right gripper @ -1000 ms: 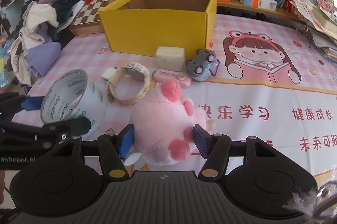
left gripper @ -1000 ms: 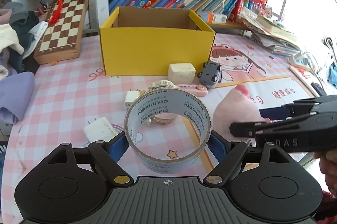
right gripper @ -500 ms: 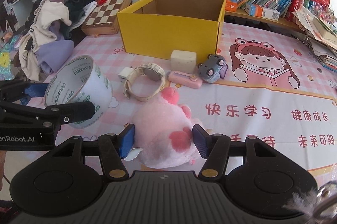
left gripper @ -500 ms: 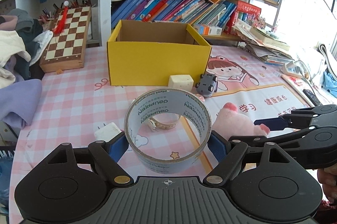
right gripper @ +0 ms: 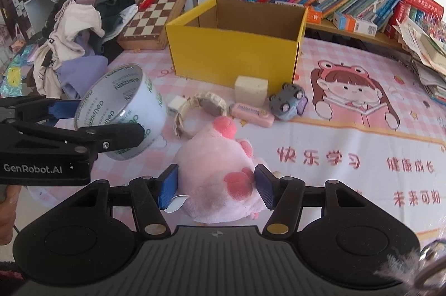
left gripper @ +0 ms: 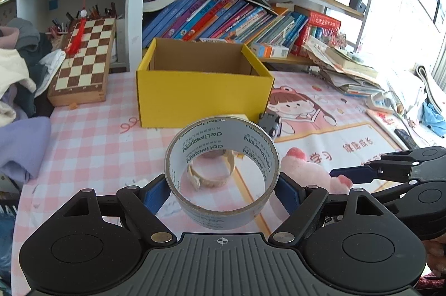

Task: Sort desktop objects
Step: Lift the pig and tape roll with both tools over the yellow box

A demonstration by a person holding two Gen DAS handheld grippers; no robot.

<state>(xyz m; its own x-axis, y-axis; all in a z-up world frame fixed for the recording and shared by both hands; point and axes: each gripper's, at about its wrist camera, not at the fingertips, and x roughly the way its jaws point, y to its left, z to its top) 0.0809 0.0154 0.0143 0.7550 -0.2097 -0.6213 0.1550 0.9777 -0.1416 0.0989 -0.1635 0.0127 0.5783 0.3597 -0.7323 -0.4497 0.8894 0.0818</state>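
Left gripper [left gripper: 221,188] clamped across a tape roll [left gripper: 221,173], blue pads [left gripper: 156,191] pressing its outer wall on both sides, roll lifted clear of the table [left gripper: 83,145] and short of the yellow box [left gripper: 203,89]. Right gripper [right gripper: 216,187] closed part-way on a pink plush [right gripper: 220,170], pads sunk into its flanks; whether lifted or just resting on the mat, cannot tell. Roll's bore points forward toward the box and tips slightly up, axis along the fingers, no real long axis beyond that. Plush lies lengthwise away from the camera, red-tipped end toward the box. Likely risks: thin, smooth roll wall squashing oval or slipping down out of the pads if the squeeze eases; roll catching the near box rim if carried in too low; plush sagging from a soft grip; two grippers, close together, knocking each other on the way in.
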